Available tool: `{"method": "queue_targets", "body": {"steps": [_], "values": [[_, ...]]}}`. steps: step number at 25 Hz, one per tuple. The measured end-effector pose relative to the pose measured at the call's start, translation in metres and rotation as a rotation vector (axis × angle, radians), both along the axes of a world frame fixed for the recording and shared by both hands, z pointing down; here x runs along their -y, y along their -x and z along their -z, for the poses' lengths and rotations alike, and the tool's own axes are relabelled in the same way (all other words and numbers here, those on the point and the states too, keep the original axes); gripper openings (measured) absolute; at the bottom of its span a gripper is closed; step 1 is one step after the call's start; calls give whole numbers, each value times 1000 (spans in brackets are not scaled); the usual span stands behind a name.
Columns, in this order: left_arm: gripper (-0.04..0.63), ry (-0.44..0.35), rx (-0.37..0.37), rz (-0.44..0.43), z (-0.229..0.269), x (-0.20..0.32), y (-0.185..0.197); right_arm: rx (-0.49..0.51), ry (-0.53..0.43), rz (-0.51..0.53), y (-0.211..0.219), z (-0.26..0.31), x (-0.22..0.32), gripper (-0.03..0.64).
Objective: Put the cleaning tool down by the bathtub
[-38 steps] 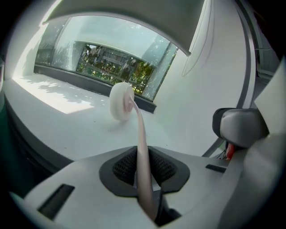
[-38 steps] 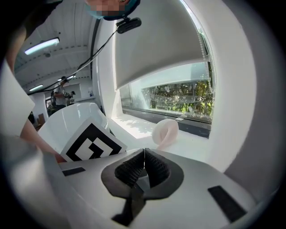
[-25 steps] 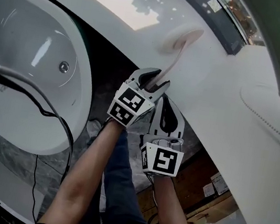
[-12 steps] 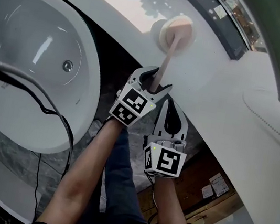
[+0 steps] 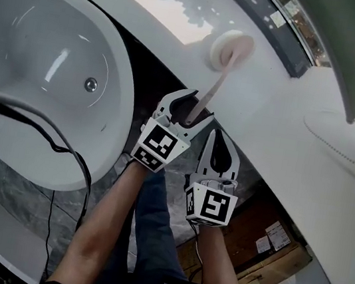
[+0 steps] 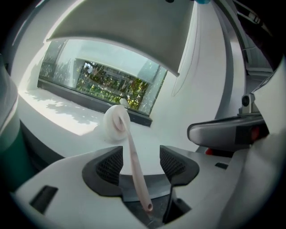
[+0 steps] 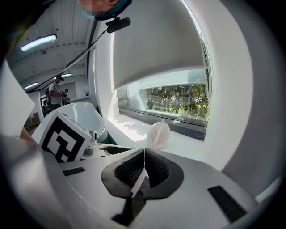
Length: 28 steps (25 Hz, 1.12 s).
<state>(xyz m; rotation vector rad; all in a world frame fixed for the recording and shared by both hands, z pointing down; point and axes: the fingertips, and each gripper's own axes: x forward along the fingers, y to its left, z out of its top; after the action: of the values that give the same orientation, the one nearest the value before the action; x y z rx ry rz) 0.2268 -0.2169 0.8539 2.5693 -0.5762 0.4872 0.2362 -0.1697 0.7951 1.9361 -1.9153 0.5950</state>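
The cleaning tool (image 5: 211,90) has a thin pink handle and a round white sponge head (image 5: 231,48). Its head rests on the white window ledge (image 5: 179,10) beside the bathtub (image 5: 54,70). My left gripper (image 5: 188,103) stands open around the handle (image 6: 134,163), and both pads are clear of it. The handle's end lies loose in the gripper's throat. My right gripper (image 5: 218,137) sits just behind and right of the left one, shut with nothing held (image 7: 144,167). The sponge head (image 7: 158,133) shows ahead of it in the right gripper view.
A black cable (image 5: 50,137) runs over the bathtub's rim. A dark gap (image 5: 144,78) lies between the tub and the ledge. A window frame (image 5: 283,34) borders the ledge's far side. Cardboard boxes (image 5: 276,256) stand on the floor at the lower right.
My left gripper's jaws have opened off the handle and the gripper has drawn back slightly. The tool's head stays on the ledge. The right gripper has hardly moved.
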Motion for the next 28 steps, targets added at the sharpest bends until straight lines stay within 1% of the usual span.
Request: {"method": "queue_targets", "body": {"steps": [4,5,7,8,9,12,15,19,24,26,28], "values": [[245,-42,-11,-37,32,-11,14,-11,-19,11,1,25,0,26],[222,-54,-10,-34,41,-11,19,-15,-27,17,2,33,0,26],[79,-87,-3,-12,60,-8,32,-21,-48,29,4,51,0,26],[32,-104,0,0,70,-5,39,-23,-60,33,5,60,0,26],[21,-118,1,7,80,-3,44,-24,-71,39,7,71,0,26],[15,-166,16,5,120,0,62,-43,-98,69,16,108,-4,26],[15,-207,-8,36,174,-3,86,-66,-119,89,27,153,-13,26],[15,-284,-39,92,250,-6,121,-96,-200,97,35,227,-20,26],[15,-386,-54,118,335,-15,162,-171,-297,110,45,316,-37,26],[15,-426,-82,146,371,-22,181,-198,-323,105,50,349,-52,26],[15,-474,-131,170,412,-32,199,-210,-342,90,56,381,-71,26]]}}
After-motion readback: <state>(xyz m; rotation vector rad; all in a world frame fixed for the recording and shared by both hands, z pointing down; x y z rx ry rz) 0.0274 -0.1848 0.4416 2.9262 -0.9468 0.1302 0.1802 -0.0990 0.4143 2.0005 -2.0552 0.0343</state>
